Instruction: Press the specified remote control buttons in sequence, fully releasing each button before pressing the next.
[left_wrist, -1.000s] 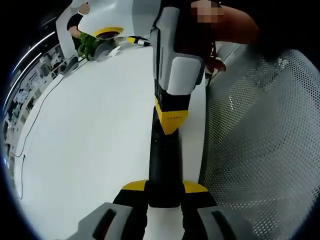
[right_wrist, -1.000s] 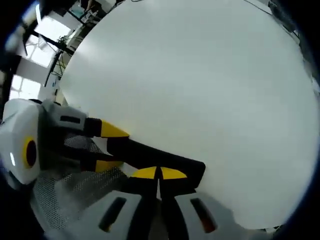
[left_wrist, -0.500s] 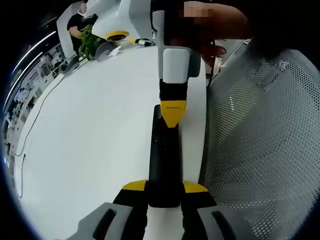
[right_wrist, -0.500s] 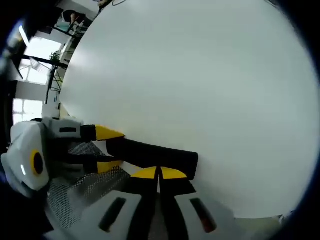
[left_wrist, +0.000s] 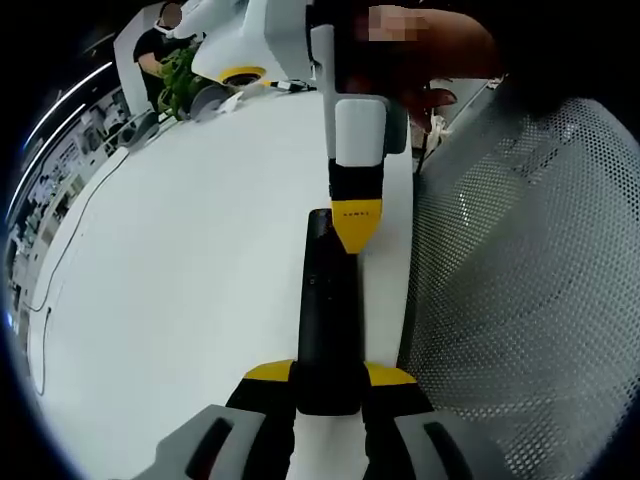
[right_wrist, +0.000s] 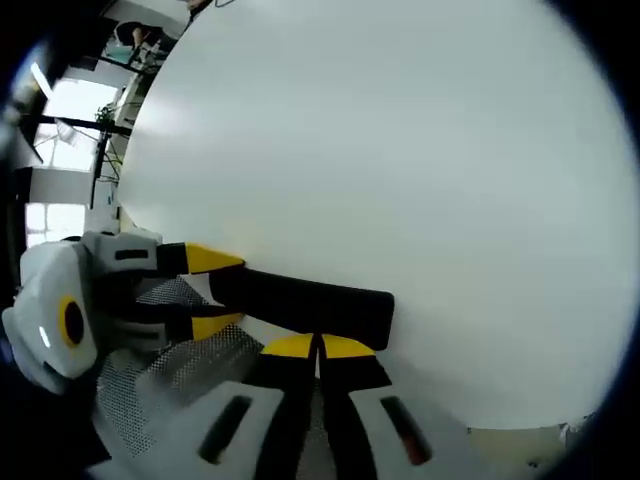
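Left gripper (left_wrist: 329, 385) clamps the near end of the slim black plastic remote control (left_wrist: 326, 300) between its yellow-tipped jaws, pinning it flat on the white table (left_wrist: 180, 280), with the long body running straight away from the camera beside a perforated grey mesh panel (left_wrist: 520, 270). Right gripper (left_wrist: 356, 228) comes in from above in the left gripper view, its jaws brought together into one narrow yellow tip that touches or hovers just over the far right edge of the remote; contact cannot be confirmed. In the right gripper view the same tip (right_wrist: 318, 347) sits against the remote (right_wrist: 300, 300), while the left gripper (right_wrist: 195, 290) grasps the other end.

Judging by its look, the remote is a light, rigid bar with a smooth shell, likely to skate or pivot on the slick table under an off-centre push. The hold across its narrow sides at one end suits that, though a press at the far end gives leverage, so the push should go straight down onto the button face.
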